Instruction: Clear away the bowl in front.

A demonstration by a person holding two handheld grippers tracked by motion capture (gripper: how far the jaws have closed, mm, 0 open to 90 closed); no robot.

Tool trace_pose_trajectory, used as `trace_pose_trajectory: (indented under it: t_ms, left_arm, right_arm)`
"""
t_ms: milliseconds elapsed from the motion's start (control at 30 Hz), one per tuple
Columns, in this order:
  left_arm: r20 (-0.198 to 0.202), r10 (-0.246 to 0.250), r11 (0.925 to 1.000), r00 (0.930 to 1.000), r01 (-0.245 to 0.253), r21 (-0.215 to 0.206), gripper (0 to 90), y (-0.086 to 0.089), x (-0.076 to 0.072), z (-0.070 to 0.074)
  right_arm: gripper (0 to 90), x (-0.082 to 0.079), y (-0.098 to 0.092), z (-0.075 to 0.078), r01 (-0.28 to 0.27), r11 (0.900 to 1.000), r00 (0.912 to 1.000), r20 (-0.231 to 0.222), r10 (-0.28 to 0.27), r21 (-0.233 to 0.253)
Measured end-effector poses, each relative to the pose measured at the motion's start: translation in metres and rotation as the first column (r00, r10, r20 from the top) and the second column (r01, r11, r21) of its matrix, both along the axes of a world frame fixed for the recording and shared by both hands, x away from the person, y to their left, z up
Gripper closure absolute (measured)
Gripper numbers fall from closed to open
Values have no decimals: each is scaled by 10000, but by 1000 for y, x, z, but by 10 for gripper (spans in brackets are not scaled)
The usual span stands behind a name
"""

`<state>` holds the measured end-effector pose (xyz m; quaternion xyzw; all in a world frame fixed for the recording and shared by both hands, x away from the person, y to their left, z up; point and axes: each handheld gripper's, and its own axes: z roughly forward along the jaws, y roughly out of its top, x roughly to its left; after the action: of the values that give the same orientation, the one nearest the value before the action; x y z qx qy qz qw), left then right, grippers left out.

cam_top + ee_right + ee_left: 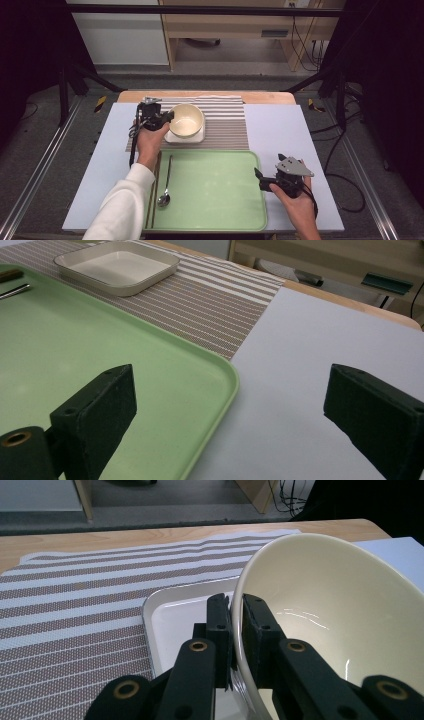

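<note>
Bowl (325,615) rim pinched in left claw (236,625).

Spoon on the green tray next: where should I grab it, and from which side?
Grip the spoon mid-handle, coming straight down with jaws across it. The thin handle lies flat on the green tray, close beside the chopsticks, so probably close carefully.

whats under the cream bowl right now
A white square dish on the striped placemat lies under the cream bowl, which the left tongs grip by its rim and tilt. The bowl hides most of the dish's floor, so whether it touches cannot be told.
</note>
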<state>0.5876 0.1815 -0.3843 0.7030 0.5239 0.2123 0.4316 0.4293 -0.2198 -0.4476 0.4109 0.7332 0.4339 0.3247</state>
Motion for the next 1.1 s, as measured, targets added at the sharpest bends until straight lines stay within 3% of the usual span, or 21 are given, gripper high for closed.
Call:
trace_pose_trajectory:
  t_ms: [300, 567, 733, 900, 1000, 1100]
  left_arm:
    - [56, -791, 9969, 9968, 791, 22, 824, 0, -48, 3]
    - [-708, -1496, 9879, 9862, 1461, -517, 824, 4, -90, -21]
    - [-723, -1997, 9797, 9772, 1981, -295, 823, -6, -105, -29]
    - [-665, -2426, 9692, 9678, 2448, 270, 823, -19, -119, -36]
    - [-781, -2526, 9672, 9644, 2540, 83, 824, -20, -125, -41]
    - [-898, -2603, 9646, 9613, 2630, 187, 823, -18, -129, -43]
  right_arm:
    - [65, -1, 1, -1, -11, 9999, 10000, -36, 10, -150]
    - [67, 0, 3, -2, 37, 9997, 9999, -114, -40, -240]
    - [68, -1, 3, -2, 72, 9995, 9999, -108, -76, -310]
    - [68, -1, 3, -2, 32, 9995, 9999, -115, -36, -306]
    - [75, -1, 3, -2, -2, 9995, 9999, -123, -2, -304]
    - [87, -1, 3, -2, -29, 9996, 9999, -146, 25, -292]
